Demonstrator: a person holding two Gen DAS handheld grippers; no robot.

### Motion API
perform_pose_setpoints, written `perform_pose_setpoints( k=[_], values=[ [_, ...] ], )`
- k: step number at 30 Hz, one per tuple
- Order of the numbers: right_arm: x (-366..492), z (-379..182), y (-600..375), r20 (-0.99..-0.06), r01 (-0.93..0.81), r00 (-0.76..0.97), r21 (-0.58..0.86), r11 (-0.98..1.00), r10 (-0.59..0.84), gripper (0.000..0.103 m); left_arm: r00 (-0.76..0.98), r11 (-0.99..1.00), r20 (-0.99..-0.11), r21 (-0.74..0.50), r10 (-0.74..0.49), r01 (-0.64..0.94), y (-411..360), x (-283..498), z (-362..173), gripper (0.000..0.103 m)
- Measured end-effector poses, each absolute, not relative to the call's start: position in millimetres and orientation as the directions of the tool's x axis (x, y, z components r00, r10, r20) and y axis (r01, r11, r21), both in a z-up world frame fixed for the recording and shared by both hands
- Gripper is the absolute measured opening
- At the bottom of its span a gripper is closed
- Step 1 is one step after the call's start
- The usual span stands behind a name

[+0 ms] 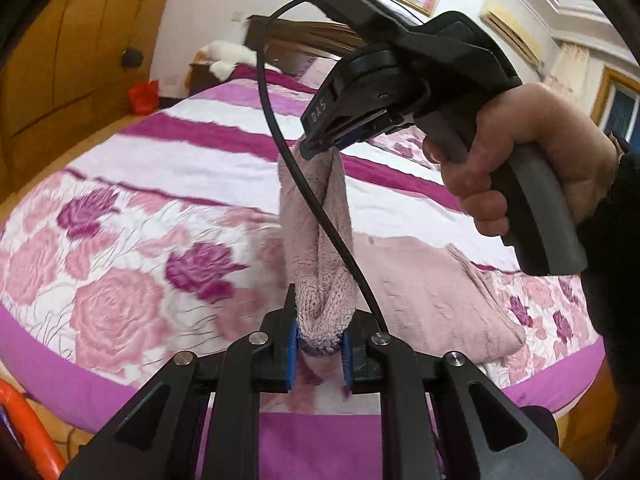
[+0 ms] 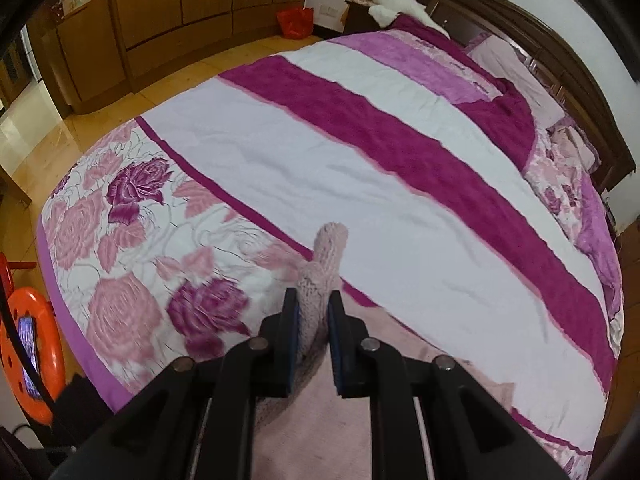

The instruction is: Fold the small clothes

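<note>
Fuzzy pale-pink knit sock held taut above floral magenta-striped bedspread, L gripper & R gripper each clamped on one end.

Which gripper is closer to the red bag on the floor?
Hard to say. Both the left gripper and right gripper grip one pink sock over the bed, far from the red bag.
</note>
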State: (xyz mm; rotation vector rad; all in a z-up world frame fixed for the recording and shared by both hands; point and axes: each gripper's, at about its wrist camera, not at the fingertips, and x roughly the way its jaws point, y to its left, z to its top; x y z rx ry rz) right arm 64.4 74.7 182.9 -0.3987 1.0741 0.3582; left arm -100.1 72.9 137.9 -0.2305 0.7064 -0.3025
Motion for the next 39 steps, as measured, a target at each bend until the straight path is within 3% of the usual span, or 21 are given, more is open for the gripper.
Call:
perform_pose_setpoints(
  k=[10,20,24,27,28,29,32,35,39],
  values=[
    [50,191,-41,-0.875,-0.417,0.478,-0.154,0.896,0.073,0.014,0.668,0.91,-0.63,-0.177,-0.397,0.375,-46,-98,146,0.0],
    [39,146,-181,-0.897,-0.229,0.442,-0.095,0.969,0.017,0.014,0.577,0.838,-0.671,-0.123,-0.465,0.532,-165,-98,120,0.0],
    [30,122,-222,-0.911,-0.162,0.413,-0.075,0.984,-0.002,0.014,0.423,0.754,-0.739,-0.173,-0.524,0.633,-200,-92,99,0.003],
    [26,97,-243,-0.916,-0.084,0.393,-0.12,0.989,-0.078,0.016,0.331,0.689,-0.717,-0.282,-0.614,0.668,-187,-87,91,0.01],
    [26,88,-250,-0.914,-0.054,0.385,-0.159,0.986,-0.126,0.025,0.314,0.679,-0.699,-0.33,-0.643,0.656,-172,-87,91,0.012],
    [25,82,-255,-0.913,-0.036,0.381,-0.17,0.985,-0.144,0.041,0.297,0.669,-0.685,-0.371,-0.666,0.645,-161,-87,91,0.016],
    [21,71,-281,-0.902,0.051,0.416,-0.107,0.993,-0.118,0.073,0.334,0.679,-0.625,-0.465,-0.706,0.568,-99,-97,94,0.028],
    [15,62,-315,-0.902,0.157,0.428,0.144,0.977,0.064,0.085,0.486,0.764,-0.594,-0.437,-0.641,0.475,-41,-99,100,0.033],
    [3,51,-337,-0.821,0.21,0.483,0.447,0.87,0.305,0.098,0.587,0.784,-0.539,-0.53,-0.605,0.322,22,-56,97,0.039]
  ],
)
